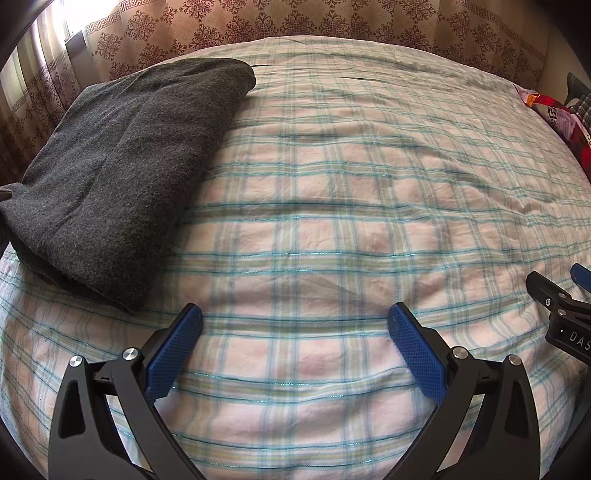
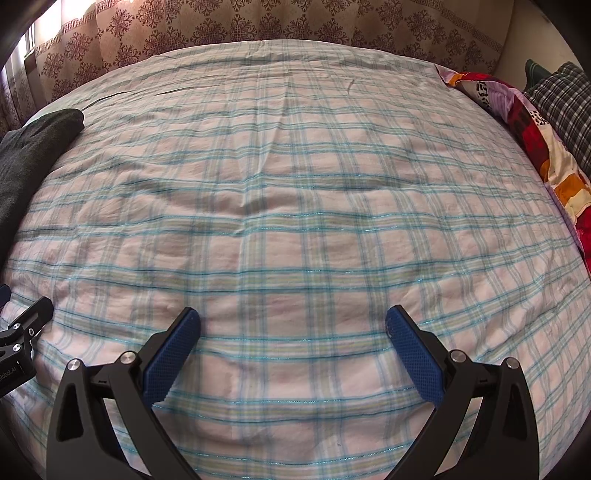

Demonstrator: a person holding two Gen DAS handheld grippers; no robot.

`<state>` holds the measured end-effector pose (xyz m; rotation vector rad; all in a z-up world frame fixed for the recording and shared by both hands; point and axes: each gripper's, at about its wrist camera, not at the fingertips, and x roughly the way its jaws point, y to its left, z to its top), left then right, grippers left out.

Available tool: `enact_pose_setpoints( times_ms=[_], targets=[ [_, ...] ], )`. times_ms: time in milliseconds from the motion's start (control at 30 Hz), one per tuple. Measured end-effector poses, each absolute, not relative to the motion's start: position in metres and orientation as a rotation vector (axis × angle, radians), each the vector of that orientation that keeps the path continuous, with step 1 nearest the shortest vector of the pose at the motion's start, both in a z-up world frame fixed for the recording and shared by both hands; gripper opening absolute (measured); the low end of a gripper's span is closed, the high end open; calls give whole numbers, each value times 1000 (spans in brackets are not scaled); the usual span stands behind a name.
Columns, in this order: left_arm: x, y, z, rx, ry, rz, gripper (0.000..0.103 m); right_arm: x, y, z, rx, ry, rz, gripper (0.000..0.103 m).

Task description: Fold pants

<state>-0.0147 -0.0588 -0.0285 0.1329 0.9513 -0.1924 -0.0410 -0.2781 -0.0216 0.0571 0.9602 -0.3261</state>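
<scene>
In the left wrist view, the dark grey folded pants [image 1: 122, 177] fill the upper left of the frame, lying as a thick, flat bundle on the plaid bedsheet [image 1: 332, 221]. The bundle runs diagonally from the left edge up toward the top centre, with one corner ending just above the left gripper's blue left pad. A patterned brown curtain [image 1: 258, 22] hangs along the top of the frame behind the bed. In the lower centre, the left gripper [image 1: 294, 321] is spread wide, its blue pads [image 1: 173, 354] well apart with only sheet between them; it holds nothing. At the right edge, part of the right gripper [image 1: 561, 306] shows, black with a blue tip, hovering over the sheet. Above it, in the upper right corner, lies a colourful red-and-orange cloth [image 1: 554, 110].

In the right wrist view, the pants [image 2: 33, 147] appear only as a dark strip at the upper left edge, well apart from this gripper. At the lower left edge sits a piece of the left gripper [image 2: 22, 332]. The sheet [image 2: 295, 184], creased in soft ridges, takes up the middle. In the lower centre, the right gripper [image 2: 293, 321] is likewise spread wide and empty, blue pads [image 2: 413, 354] far apart. Along the right edge lie the colourful cloth [image 2: 535, 140] and, beyond it, a dark checked fabric [image 2: 565, 96].
</scene>
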Motion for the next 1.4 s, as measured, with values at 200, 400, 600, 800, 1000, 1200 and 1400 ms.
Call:
enact_pose_setpoints(
  times_ms=[200,400,600,800,1000,1200,1400],
  targets=[
    [-14,-60,-28,133,952,-193,101,-41,-278,-21,58,960,-326,98],
    [-15,-59,-28,134,952,-193,101,-41,-278,-21,59,959,-326,98],
    [-14,-59,-28,134,952,-193,101,-41,-278,-21,58,959,-327,98],
    [-20,-56,-28,134,952,-195,101,-38,-276,-21,59,960,-328,98],
    [-22,-56,-28,135,951,-194,101,-38,-274,-21,61,958,-331,98],
    [-21,-57,-28,135,952,-194,101,-37,-274,-22,61,958,-331,98],
    [-21,-57,-28,135,953,-194,101,-38,-275,-22,60,957,-330,98]
  ],
)
